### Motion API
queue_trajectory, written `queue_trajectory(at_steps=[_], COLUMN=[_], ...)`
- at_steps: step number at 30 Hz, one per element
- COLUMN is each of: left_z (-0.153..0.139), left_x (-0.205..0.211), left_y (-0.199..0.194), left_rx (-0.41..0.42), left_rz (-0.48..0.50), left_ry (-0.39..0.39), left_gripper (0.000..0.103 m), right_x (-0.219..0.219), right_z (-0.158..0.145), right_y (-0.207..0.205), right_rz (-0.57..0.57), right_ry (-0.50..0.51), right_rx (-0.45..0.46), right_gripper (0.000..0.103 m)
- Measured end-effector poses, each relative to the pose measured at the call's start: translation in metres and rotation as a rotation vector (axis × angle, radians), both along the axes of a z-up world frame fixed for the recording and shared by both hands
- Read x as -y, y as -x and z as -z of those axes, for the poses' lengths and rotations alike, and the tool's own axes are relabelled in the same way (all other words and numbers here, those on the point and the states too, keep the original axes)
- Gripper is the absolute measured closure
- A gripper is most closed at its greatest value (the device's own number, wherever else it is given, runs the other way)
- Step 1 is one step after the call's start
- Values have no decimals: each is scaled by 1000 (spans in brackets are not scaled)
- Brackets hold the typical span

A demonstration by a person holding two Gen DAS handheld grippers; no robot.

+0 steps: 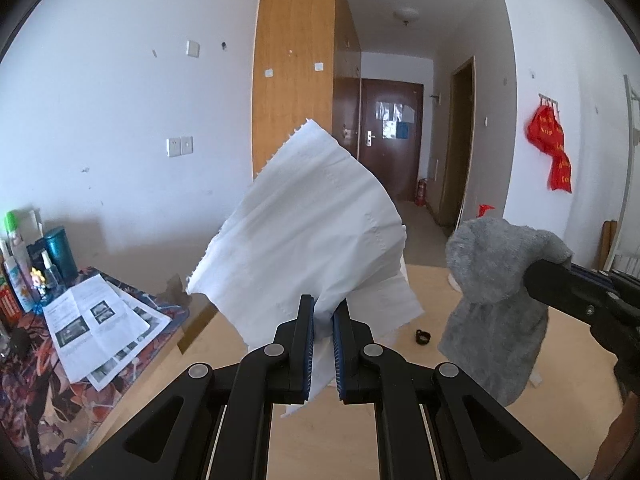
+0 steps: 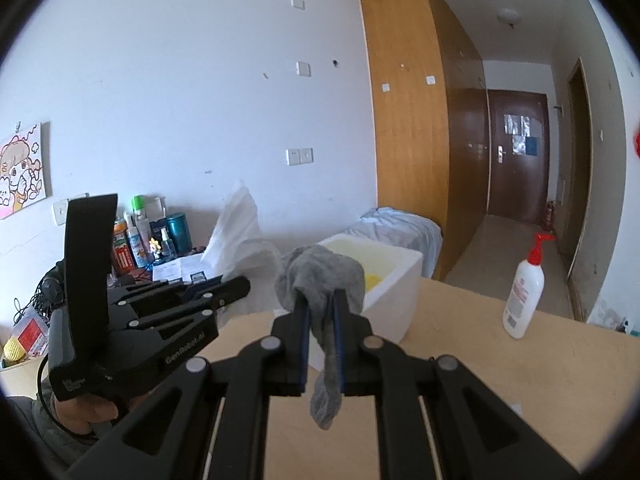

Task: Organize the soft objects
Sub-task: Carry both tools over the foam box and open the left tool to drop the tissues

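My left gripper (image 1: 323,312) is shut on a sheet of white tissue paper (image 1: 304,232) and holds it up above the wooden table (image 1: 400,432). The paper also shows in the right wrist view (image 2: 240,240). My right gripper (image 2: 320,308) is shut on a grey fluffy cloth (image 2: 320,276), which hangs down between the fingers; it shows at the right in the left wrist view (image 1: 496,300). Both grippers are raised side by side, left of a white foam box (image 2: 396,280) with a yellow inside.
A white pump bottle (image 2: 524,292) stands on the table at the right. A small black cap (image 1: 422,337) lies on the table. At the left are papers (image 1: 96,328) on a patterned cloth and several bottles (image 1: 20,264). A wooden wardrobe (image 1: 296,68) and hallway lie behind.
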State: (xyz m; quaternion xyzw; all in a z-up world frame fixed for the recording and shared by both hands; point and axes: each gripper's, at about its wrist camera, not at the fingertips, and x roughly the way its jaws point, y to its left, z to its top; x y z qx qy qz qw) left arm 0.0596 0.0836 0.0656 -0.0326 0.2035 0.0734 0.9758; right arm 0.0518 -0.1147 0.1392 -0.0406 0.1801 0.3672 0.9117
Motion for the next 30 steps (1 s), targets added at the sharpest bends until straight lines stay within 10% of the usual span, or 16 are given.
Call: queue_trajectory(at_steps=[30], left_z=[-6], left_x=[-38], left_y=[-141], left_rx=[-9], left_rz=[38], left_ry=[7], left_gripper=[94], right_x=[-50], right_z=[-11], right_y=[-92], right_rz=[25], right_ry=[1], right_rx=[83], right_gripper=[89])
